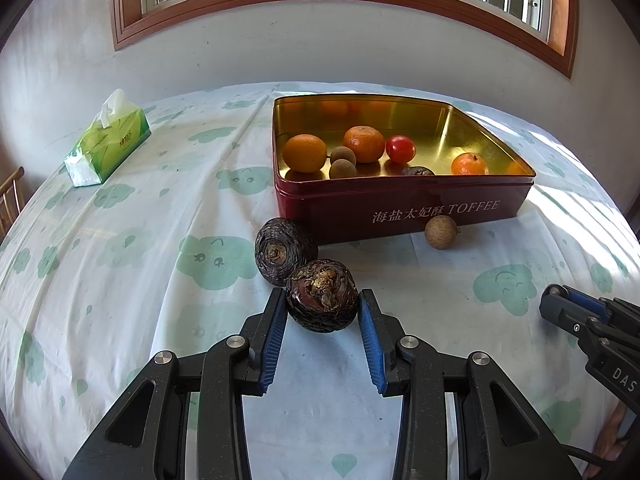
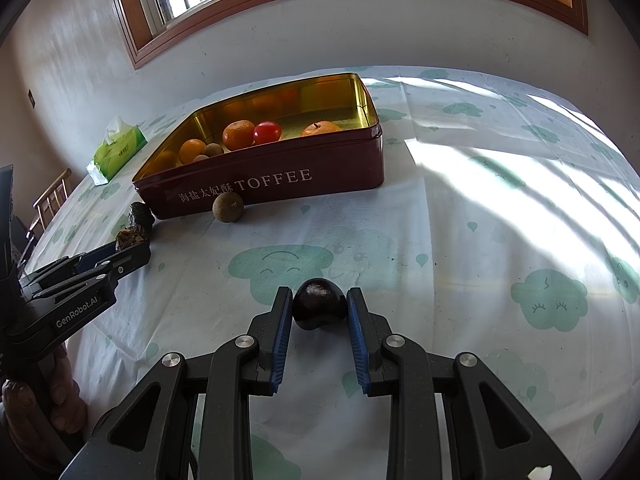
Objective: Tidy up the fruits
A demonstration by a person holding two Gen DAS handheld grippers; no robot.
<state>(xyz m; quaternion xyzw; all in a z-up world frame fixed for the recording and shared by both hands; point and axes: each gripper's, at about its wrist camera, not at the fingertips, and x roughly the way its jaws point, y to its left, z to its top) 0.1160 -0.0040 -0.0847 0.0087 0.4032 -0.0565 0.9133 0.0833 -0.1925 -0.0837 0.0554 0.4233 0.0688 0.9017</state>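
Water chestnut (image 1: 322, 295) sits between the left gripper's (image 1: 322, 300) blue pads, which touch or nearly touch its sides; whether the grip is firm, I cannot tell. The right gripper (image 2: 319, 303) pinches a smaller dark fruit (image 2: 319, 303) at its tips. Both hover before the toffee tin (image 1: 404, 206), where oranges already lie. Round skins could slip from tip-only grips and roll across the tablecloth (image 1: 140, 220).

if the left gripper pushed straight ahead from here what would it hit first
The left gripper already has a dark water chestnut between its fingers. Beyond that, likely the second chestnut just ahead-left, then the red tin, though depth is hard to judge.
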